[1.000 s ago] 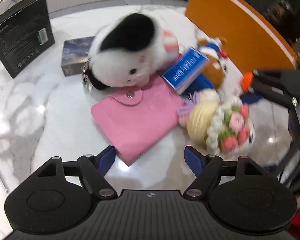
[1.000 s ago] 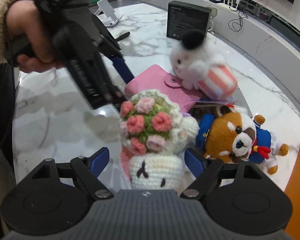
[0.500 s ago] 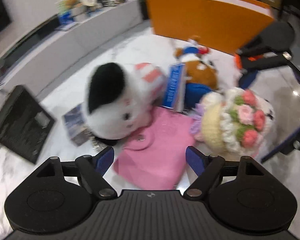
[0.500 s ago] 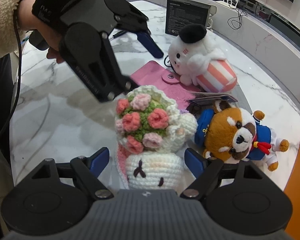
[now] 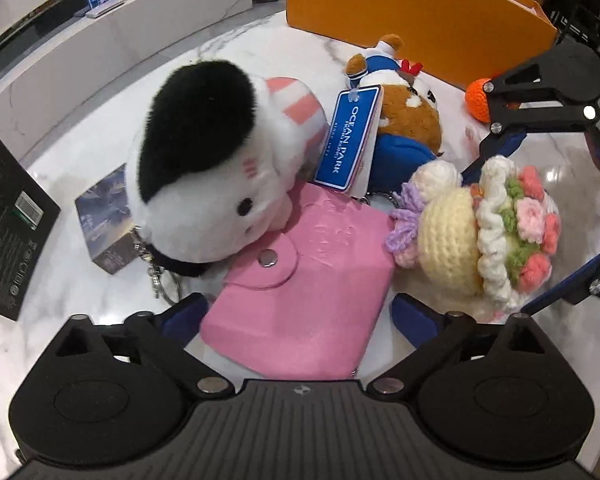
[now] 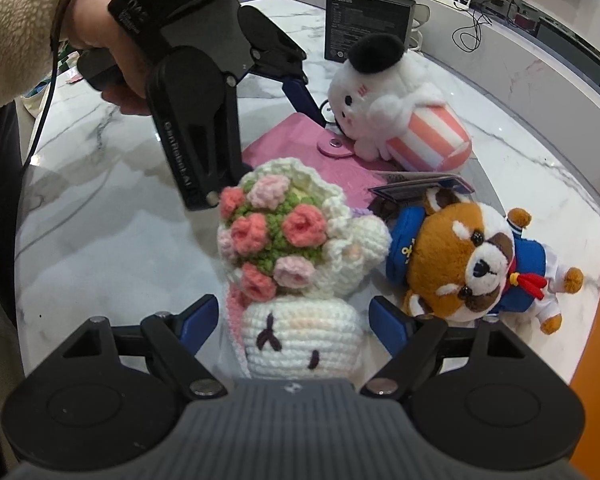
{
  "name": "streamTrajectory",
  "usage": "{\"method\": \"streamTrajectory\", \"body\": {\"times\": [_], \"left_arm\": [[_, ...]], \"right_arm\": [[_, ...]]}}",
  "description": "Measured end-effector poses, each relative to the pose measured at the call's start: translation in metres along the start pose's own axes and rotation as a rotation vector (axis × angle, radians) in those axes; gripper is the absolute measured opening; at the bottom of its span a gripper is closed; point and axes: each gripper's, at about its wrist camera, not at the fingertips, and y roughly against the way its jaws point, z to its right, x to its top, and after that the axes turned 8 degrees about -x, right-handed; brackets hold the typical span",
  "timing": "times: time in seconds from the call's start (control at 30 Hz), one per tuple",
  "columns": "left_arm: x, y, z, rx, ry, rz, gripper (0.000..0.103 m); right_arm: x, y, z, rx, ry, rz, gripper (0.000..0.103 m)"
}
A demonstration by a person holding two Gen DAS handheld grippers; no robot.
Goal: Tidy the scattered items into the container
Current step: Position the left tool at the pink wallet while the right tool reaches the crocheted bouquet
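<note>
On counter (image 5: pixel 80 152), left: black box (image 5: pixel 8 224), white plush (image 5: pixel 204 168)
Left claw (image 5: pixel 296 316): jaws just opening, wide astride pink wallet (image 5: pixel 300 280), not pressing
Right claw (image 6: pixel 288 320): open around crochet bouquet doll (image 6: pixel 292 248), pads apart from it
Far right: orange container (image 5: pixel 420 20)

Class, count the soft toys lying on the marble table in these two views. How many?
3: the white plush on the pink wallet, the red panda beside it, the crochet doll between the right gripper's fingers. Others may be hidden.
</note>
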Motion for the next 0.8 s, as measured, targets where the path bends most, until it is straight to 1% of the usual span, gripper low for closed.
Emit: {"method": "streamTrajectory", "body": {"times": [0.13, 0.2, 0.3, 0.33, 0.37, 0.6, 0.7, 0.8], "left_arm": [[0.003, -0.001, 0.006, 0.005, 0.007, -0.005, 0.103], [0.004, -0.002, 0.009, 0.008, 0.012, -0.004, 0.103], [0.005, -0.003, 0.013, 0.020, 0.038, 0.012, 0.101], [0.005, -0.003, 0.016, 0.024, 0.041, 0.014, 0.100], [0.005, -0.004, 0.018, 0.028, 0.044, 0.015, 0.099], [0.002, -0.001, 0.025, 0.042, 0.081, 0.035, 0.099], [0.000, 0.002, 0.028, 0.053, 0.095, 0.049, 0.099], [-0.009, 0.012, 0.030, 0.059, 0.101, 0.061, 0.099]], "right_arm": [[-0.001, -0.002, 0.002, -0.007, -0.010, 0.005, 0.084], [-0.001, -0.002, 0.001, -0.015, -0.005, 0.021, 0.084], [-0.004, 0.000, -0.006, -0.023, 0.071, 0.069, 0.084], [-0.005, -0.001, -0.008, -0.025, 0.095, 0.077, 0.081], [-0.006, -0.002, -0.008, -0.022, 0.091, 0.072, 0.079], [-0.008, -0.011, 0.001, 0.004, 0.011, 0.058, 0.079], [-0.008, -0.013, 0.004, -0.001, -0.008, 0.054, 0.080], [-0.004, -0.012, 0.003, -0.018, -0.035, 0.023, 0.080]]}}
